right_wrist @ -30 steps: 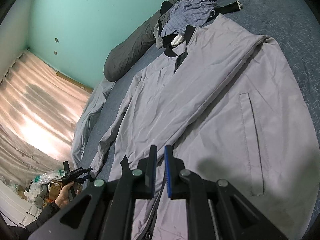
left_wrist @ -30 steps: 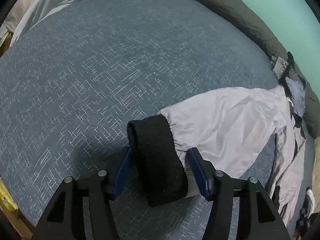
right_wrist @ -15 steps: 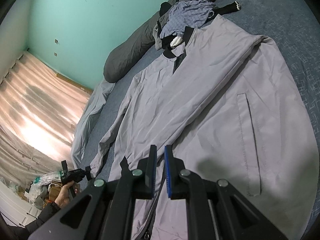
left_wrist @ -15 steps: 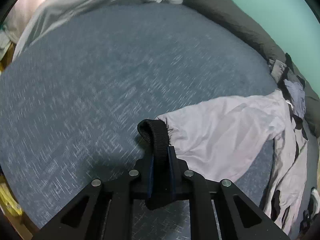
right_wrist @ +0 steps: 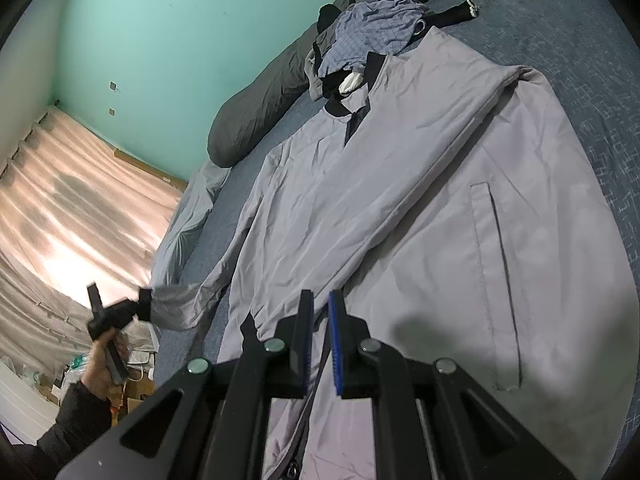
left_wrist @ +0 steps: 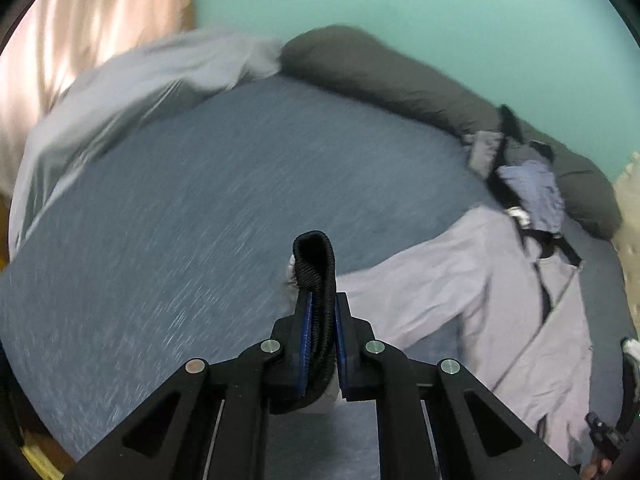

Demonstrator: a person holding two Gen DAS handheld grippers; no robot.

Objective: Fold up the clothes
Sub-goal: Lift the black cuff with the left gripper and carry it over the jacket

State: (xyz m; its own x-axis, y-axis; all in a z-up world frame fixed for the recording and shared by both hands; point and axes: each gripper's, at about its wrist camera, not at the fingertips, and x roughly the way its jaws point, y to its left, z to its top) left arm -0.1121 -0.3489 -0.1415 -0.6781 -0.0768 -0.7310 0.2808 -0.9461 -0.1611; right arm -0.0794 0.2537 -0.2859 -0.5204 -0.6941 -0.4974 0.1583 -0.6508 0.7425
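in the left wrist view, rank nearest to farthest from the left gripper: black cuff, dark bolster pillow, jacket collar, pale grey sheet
1. black cuff, clamped between the left gripper fingers.
2. jacket collar, off to the right.
3. dark bolster pillow and pale grey sheet, both at the bed's far edge, pillow right, sheet left; too close to call.

Grey jacket [right_wrist: 420, 208], blk cuff [left_wrist: 316, 264]
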